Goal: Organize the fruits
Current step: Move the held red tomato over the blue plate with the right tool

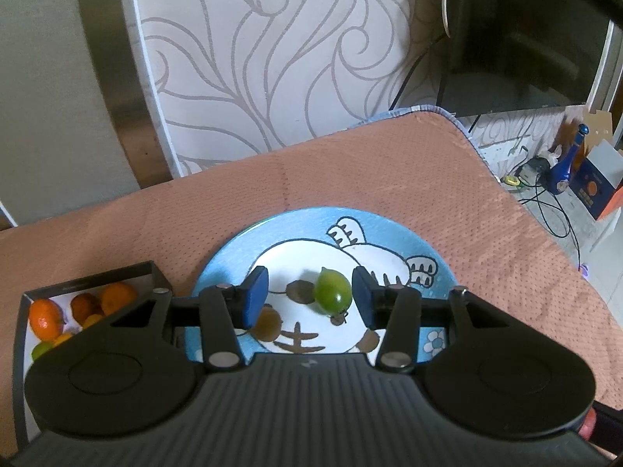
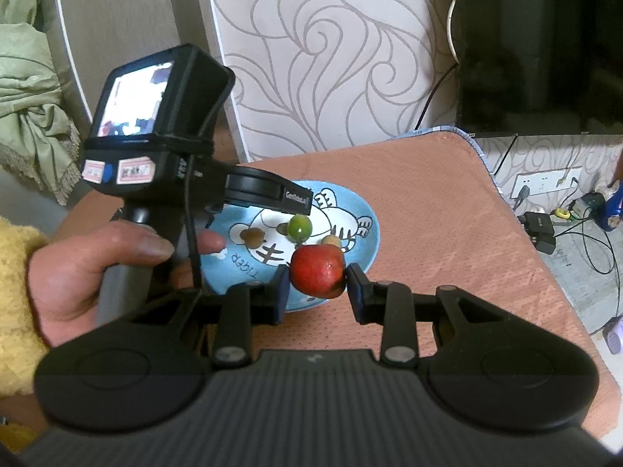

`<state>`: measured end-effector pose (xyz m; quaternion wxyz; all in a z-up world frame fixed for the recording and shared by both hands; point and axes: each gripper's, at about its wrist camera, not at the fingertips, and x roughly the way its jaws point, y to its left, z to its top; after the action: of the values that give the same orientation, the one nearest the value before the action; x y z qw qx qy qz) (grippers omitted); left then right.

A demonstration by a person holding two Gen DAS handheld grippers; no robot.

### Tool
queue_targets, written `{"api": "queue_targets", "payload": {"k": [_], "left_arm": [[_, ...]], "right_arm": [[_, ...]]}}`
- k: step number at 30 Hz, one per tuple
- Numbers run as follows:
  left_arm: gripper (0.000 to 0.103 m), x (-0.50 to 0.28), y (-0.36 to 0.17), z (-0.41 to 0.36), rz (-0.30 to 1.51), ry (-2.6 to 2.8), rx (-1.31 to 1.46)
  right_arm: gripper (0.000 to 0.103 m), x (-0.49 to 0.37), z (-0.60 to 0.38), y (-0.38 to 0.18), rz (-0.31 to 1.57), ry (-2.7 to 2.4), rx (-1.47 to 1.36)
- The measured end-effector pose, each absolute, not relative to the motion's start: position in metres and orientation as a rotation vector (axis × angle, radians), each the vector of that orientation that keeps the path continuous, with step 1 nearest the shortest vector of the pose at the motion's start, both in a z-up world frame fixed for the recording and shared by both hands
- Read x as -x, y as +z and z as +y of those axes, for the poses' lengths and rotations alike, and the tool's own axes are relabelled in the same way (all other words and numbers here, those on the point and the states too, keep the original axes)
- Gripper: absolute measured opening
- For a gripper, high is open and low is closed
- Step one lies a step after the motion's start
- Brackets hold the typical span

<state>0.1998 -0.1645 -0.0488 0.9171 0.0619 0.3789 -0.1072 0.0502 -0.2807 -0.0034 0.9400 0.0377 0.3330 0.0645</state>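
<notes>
A small green fruit (image 1: 333,292) lies on the blue tiger plate (image 1: 296,225), loose between the pads of my open left gripper (image 1: 309,297) and closer to the right pad. In the right wrist view the same green fruit (image 2: 299,227) rests on the plate (image 2: 362,210), under the left tool's black housing (image 2: 257,190), which a hand (image 2: 97,268) holds. My right gripper (image 2: 317,292) is shut on a red apple-like fruit (image 2: 317,270) and holds it above the plate's near rim.
A black-framed tray (image 1: 117,272) at the left holds several oranges (image 1: 117,295) and a green fruit. A salmon mat (image 1: 389,163) covers the table. On the floor past the table's right edge lie cables and a power strip (image 2: 539,229). A dark screen (image 2: 537,46) stands behind.
</notes>
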Motion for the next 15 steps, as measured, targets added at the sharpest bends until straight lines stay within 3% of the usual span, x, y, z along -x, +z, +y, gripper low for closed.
{"api": "queue_targets", "payload": {"k": [15], "left_arm": [[0.054, -0.176, -0.028, -0.137, 0.758, -0.193, -0.111]], "right_arm": [[0.035, -0.061, -0.272, -0.005, 0.665, 0.171, -0.1]]}}
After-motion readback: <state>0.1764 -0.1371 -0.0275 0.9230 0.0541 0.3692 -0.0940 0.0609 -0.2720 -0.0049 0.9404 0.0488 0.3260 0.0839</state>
